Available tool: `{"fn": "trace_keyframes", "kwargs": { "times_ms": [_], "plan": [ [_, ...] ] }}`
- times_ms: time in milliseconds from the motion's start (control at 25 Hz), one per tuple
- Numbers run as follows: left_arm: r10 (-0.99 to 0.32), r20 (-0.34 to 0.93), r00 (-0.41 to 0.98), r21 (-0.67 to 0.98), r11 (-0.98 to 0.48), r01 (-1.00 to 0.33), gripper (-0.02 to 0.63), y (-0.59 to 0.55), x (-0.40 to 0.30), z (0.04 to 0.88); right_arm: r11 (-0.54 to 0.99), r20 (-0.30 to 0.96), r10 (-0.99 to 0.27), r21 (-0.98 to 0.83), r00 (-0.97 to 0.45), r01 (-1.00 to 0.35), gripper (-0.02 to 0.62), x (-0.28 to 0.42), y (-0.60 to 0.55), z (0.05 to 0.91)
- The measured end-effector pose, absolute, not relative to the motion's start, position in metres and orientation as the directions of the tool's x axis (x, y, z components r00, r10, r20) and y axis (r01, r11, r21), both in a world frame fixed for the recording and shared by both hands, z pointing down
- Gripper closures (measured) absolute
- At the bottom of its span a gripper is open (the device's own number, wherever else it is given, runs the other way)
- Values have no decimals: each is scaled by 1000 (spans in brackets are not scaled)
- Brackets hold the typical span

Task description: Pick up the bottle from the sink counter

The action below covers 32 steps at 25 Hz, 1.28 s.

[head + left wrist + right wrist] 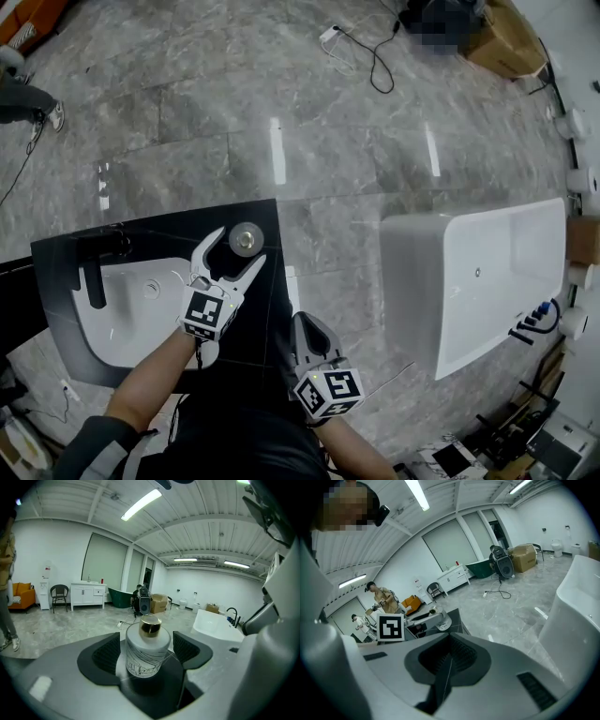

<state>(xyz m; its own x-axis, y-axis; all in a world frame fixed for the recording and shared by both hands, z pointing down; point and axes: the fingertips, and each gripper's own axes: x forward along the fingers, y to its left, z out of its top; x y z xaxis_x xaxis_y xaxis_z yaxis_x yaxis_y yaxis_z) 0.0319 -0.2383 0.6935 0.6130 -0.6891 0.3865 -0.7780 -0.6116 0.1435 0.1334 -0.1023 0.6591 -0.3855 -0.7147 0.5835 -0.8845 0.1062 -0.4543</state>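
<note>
A short white bottle with a gold cap stands upright on the black sink counter, near its far right corner. My left gripper is open, with one jaw on each side of the bottle. In the left gripper view the bottle sits between the ribbed pads, with a gap showing on both sides. My right gripper hovers just off the counter's right edge, closer to me. Its jaws are shut with nothing between them, and the right gripper view shows them pressed together.
A white basin with a black faucet is set into the counter left of the bottle. A white bathtub stands to the right on the grey marble floor. Cables and a cardboard box lie far back.
</note>
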Motion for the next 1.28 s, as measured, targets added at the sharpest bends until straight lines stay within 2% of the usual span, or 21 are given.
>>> {"fn": "trace_keyframes", "kwargs": {
  "times_ms": [1280],
  "plan": [
    [-695, 425, 580, 76, -611, -788, 270, -250, 43, 716, 104, 571, -731, -449, -374, -888, 588, 139, -71, 648]
  ]
}}
